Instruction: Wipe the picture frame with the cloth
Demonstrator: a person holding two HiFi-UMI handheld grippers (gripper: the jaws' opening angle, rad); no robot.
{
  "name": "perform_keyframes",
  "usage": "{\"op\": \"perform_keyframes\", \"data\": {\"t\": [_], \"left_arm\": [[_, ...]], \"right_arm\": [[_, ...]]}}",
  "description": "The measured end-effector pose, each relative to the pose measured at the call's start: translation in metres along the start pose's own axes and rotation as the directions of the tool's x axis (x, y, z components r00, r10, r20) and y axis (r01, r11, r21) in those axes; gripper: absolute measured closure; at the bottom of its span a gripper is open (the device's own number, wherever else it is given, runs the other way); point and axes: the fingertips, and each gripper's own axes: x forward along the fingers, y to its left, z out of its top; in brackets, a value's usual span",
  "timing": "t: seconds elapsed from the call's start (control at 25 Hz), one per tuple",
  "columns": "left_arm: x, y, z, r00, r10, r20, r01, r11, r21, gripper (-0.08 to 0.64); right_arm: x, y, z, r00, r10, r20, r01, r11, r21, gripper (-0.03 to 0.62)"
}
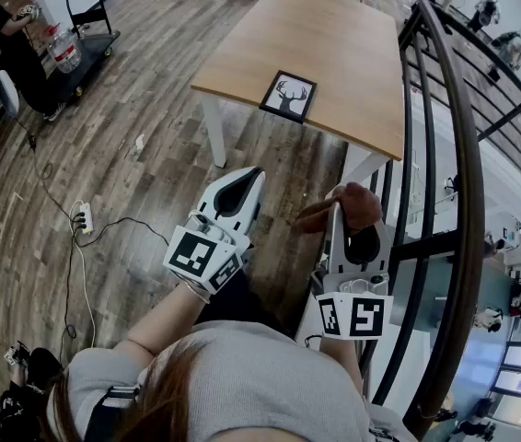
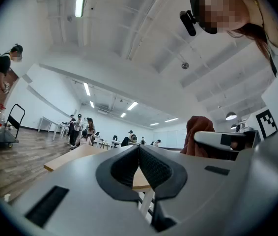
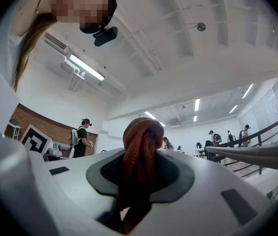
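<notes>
A black picture frame (image 1: 288, 96) with a deer print lies near the front edge of the wooden table (image 1: 334, 44). Both grippers are held in the air well short of the table. My right gripper (image 1: 348, 212) is shut on a rust-brown cloth (image 1: 353, 206), which bulges up between its jaws as a folded wad of cloth (image 3: 140, 149). My left gripper (image 1: 247, 184) is shut with nothing in it; its black pads (image 2: 140, 166) meet. The cloth (image 2: 201, 134) also shows at the right of the left gripper view.
A dark metal railing (image 1: 445, 155) curves along the right side. On the wood floor at the left lie a power strip (image 1: 85, 217) and cables. A black cart (image 1: 81, 49) and a person (image 1: 7, 44) stand at the far left.
</notes>
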Motion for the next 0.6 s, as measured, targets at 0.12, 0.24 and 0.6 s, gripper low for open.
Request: {"op": "perform_keyframes", "data": {"t": [0.12, 0.24, 0.6], "left_arm": [[0.007, 0.009, -0.002, 1.000, 0.008, 0.001, -0.008, 1.000, -0.007, 0.552], [0.021, 0.020, -0.004, 1.000, 0.019, 0.011, -0.019, 1.000, -0.003, 0.552], [0.116, 0.110, -0.009, 1.000, 0.017, 0.026, -0.017, 0.999, -0.029, 0.552]], "right_arm": [[0.008, 0.000, -0.008, 1.000, 0.015, -0.013, -0.015, 1.000, -0.006, 0.459], [0.024, -0.007, -0.012, 1.000, 0.022, -0.003, -0.022, 1.000, -0.011, 0.459], [0.149, -0.033, -0.038, 0.999, 0.039, 0.004, -0.039, 0.998, -0.039, 0.459]]}}
